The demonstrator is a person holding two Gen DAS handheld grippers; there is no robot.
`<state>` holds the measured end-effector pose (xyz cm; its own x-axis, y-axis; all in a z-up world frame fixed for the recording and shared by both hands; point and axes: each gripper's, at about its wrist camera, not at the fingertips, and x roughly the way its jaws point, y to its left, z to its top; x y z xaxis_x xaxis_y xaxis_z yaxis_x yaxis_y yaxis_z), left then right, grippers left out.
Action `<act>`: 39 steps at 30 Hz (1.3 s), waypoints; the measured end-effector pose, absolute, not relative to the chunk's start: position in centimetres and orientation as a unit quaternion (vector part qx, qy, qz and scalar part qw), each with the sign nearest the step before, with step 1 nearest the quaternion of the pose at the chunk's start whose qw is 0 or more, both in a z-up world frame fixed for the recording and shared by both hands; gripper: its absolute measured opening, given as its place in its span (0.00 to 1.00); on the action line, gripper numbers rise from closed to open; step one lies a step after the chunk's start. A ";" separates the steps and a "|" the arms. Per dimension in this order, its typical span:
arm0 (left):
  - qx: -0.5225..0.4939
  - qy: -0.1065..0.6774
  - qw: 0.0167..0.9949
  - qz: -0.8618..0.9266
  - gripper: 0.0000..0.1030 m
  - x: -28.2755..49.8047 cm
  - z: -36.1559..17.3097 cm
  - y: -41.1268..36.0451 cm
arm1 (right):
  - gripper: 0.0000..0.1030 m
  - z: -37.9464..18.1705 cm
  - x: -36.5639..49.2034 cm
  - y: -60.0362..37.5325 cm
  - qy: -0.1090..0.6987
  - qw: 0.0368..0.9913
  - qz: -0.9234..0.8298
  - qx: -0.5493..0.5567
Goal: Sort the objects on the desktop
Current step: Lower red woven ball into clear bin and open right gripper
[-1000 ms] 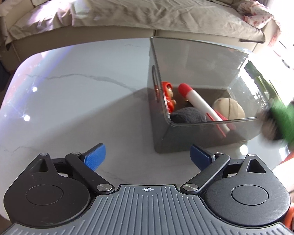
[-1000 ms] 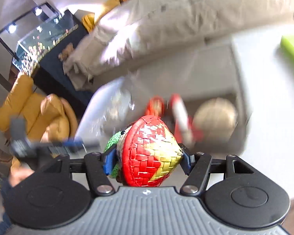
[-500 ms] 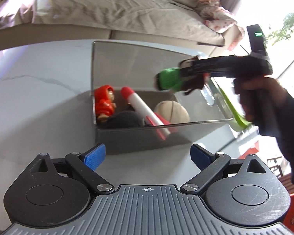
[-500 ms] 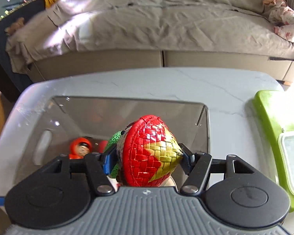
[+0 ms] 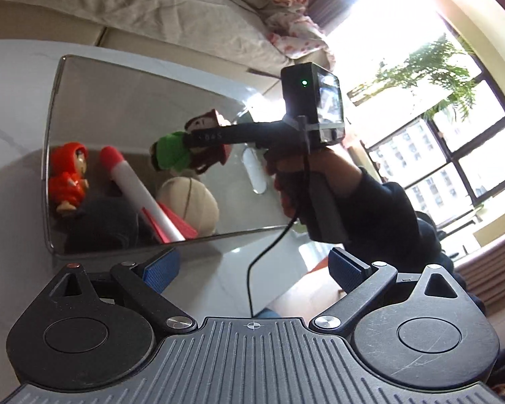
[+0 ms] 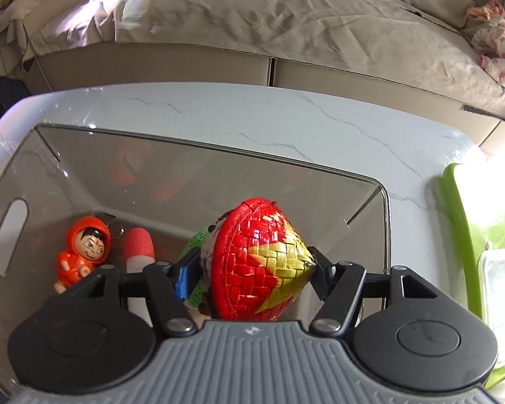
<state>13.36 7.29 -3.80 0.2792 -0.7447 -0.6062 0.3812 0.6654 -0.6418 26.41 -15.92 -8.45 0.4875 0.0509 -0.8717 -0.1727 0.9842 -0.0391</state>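
**Doll held over the open bin, drop lies straight below**

Clamped in the right gripper (image 6: 252,269): a small doll with woven hat (image 6: 259,262), red and yellow cone crosswise between the pads, green body on the left side. Seen from the left wrist view, hanging above the smoked clear bin (image 5: 55,134), over its middle, clear of the rim. Long axis of the doll level, running left to right across the jaws.

Directly beneath, on the bin floor: an orange hooded figure (image 6: 80,252) at the left, a red-tipped white tube (image 6: 138,249) beside it, a cream ball (image 5: 188,202) and a dark soft lump (image 5: 104,222) nearer. Likely landing spot: the bare right part of the floor.

Left gripper (image 5: 252,266) spread wide and empty, low at the near side of the bin, well apart from the doll. Nearer hand for the release: plainly the right. Green tray (image 6: 461,235) at the far right, not involved.
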 end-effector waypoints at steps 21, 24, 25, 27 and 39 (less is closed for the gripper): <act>-0.184 0.467 0.784 -0.365 0.95 14.1 -3.3 7.8 | 0.74 -3.6 23.2 -15.9 0.473 0.873 0.061 -0.104; -0.201 0.447 0.806 -0.332 0.95 14.9 -2.2 10.0 | 0.77 -0.7 20.8 -17.9 0.426 0.898 0.058 -0.094; -0.200 0.436 0.818 -0.316 0.95 15.4 -1.8 11.1 | 0.79 0.2 20.1 -18.8 0.407 0.908 0.053 -0.090; -0.208 0.432 0.829 -0.287 1.00 16.9 -1.6 13.7 | 0.93 0.9 19.4 -21.1 0.374 0.923 0.033 -0.086; -0.376 0.492 0.736 -0.275 1.00 24.3 -11.0 17.8 | 0.58 -6.6 20.2 -33.7 0.430 0.878 0.095 0.186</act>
